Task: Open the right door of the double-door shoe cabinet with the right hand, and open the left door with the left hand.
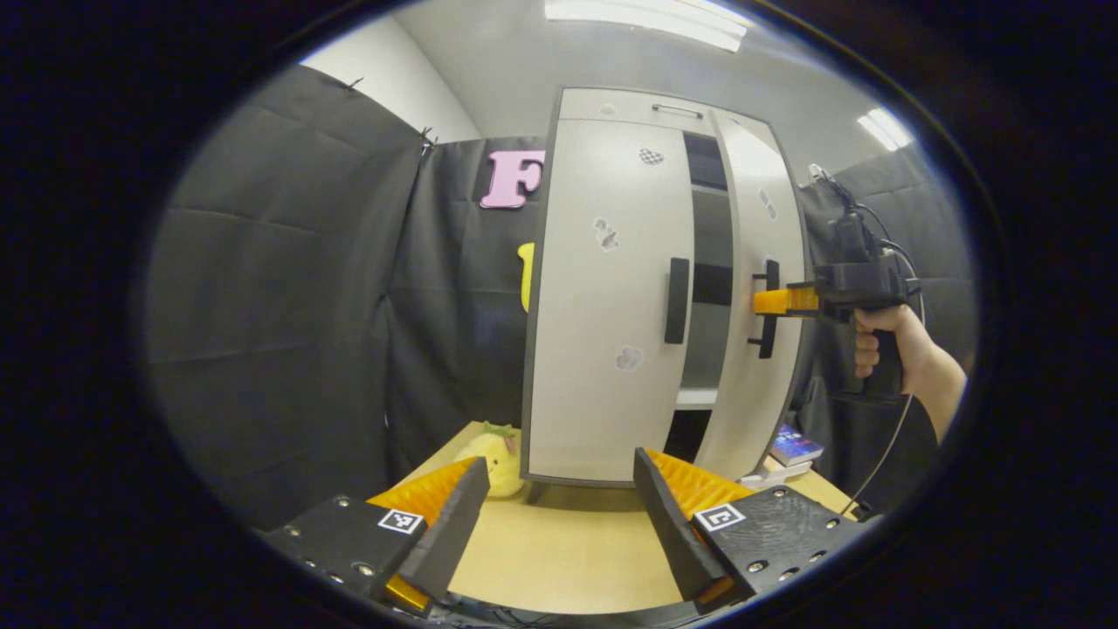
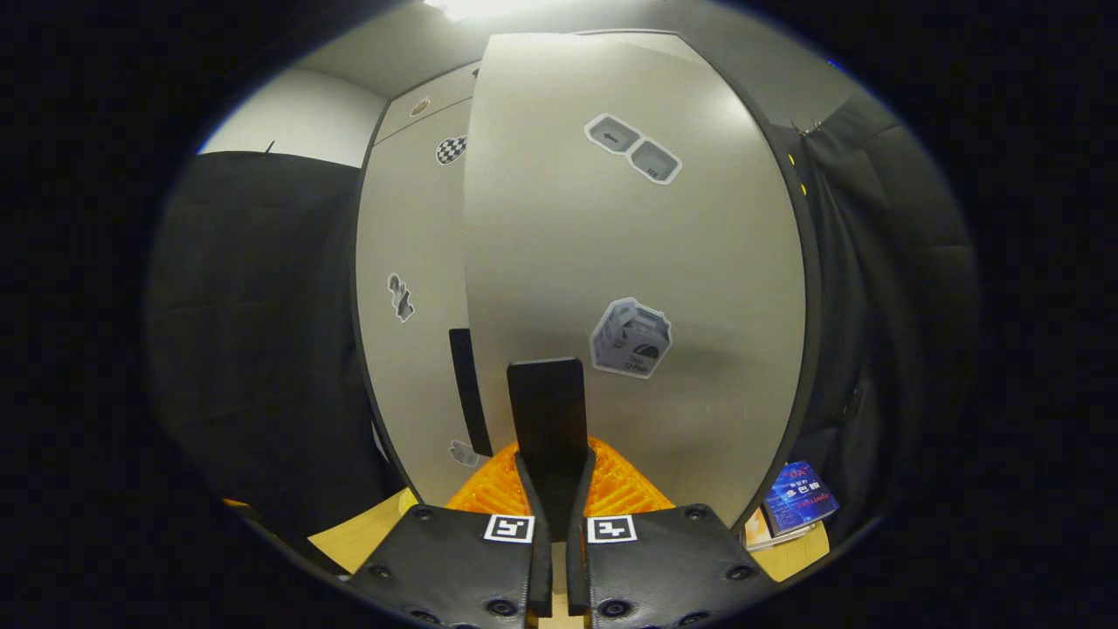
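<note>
We hold the right gripper clamped on the right door's handle, that door already ajar. The left gripper is spread wide; the left door's upright handle lies ahead, slightly right, nearer to it than to our other hand

One cabinet, two doors, two handles, two grippers, one plush toy, one hand, a small stack of books, one table
</note>
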`<act>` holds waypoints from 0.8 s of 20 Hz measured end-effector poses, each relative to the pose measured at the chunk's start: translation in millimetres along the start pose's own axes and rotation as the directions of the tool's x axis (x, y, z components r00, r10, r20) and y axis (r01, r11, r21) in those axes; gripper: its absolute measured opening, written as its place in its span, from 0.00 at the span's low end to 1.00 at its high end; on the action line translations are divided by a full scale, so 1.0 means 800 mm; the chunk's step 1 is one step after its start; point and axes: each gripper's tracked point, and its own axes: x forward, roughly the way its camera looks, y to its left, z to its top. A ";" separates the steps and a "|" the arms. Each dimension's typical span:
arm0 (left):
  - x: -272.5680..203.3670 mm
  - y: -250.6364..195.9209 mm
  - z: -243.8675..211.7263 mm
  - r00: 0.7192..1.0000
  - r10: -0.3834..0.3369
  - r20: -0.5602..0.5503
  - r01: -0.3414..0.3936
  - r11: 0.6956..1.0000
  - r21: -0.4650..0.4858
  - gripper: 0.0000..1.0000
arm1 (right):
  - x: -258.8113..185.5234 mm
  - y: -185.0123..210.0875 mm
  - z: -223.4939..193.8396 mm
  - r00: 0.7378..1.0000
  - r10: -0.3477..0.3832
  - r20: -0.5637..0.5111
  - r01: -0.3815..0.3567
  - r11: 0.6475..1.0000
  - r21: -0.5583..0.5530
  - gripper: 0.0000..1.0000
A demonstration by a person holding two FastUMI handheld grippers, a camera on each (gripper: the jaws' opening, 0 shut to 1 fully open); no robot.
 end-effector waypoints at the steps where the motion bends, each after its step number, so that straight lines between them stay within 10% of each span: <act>1: 0.000 -0.001 0.001 1.000 -0.002 0.001 0.002 1.000 0.005 0.96 | -0.008 -0.004 -0.001 1.000 0.001 0.000 -0.001 1.000 -0.002 0.08; 16: 0.037 -0.055 0.008 0.994 -0.110 0.005 0.110 0.994 0.025 0.96 | -0.082 -0.043 -0.006 1.000 -0.008 0.001 0.008 1.000 -0.013 0.08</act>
